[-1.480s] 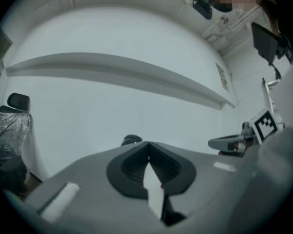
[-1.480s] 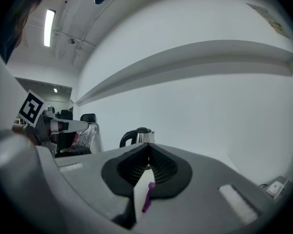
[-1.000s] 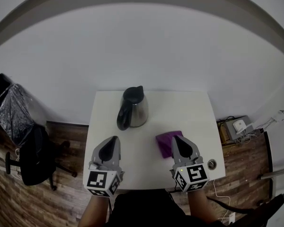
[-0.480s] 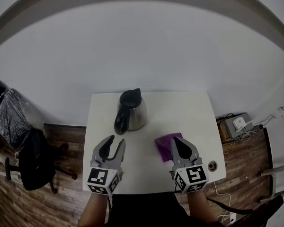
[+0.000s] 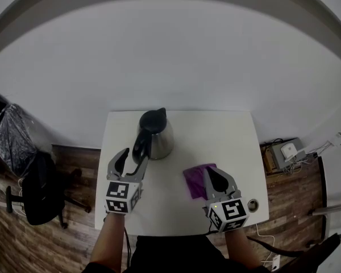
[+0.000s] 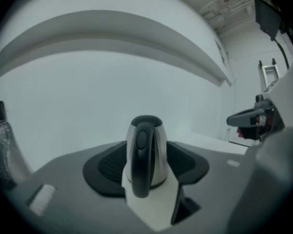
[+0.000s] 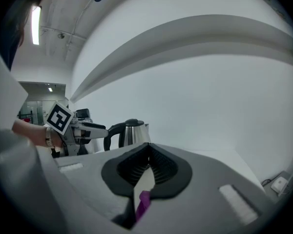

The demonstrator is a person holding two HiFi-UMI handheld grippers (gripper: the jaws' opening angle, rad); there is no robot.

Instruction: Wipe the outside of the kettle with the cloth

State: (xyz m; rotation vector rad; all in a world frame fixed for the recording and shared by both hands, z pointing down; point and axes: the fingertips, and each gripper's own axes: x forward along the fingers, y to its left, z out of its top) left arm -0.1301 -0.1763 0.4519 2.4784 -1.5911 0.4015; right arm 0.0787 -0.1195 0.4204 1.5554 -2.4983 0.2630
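Head view shows the kettle, steel with a black lid and handle, upright near the back of the white bench, its handle turned toward the left tool. A purple cloth lies crumpled nearer the front. A black chair stands beside the bench. The left tool's jaws, half apart and just opening, frame the handle without touching it. The right tool, jaws together and empty, hangs over the cloth's edge.
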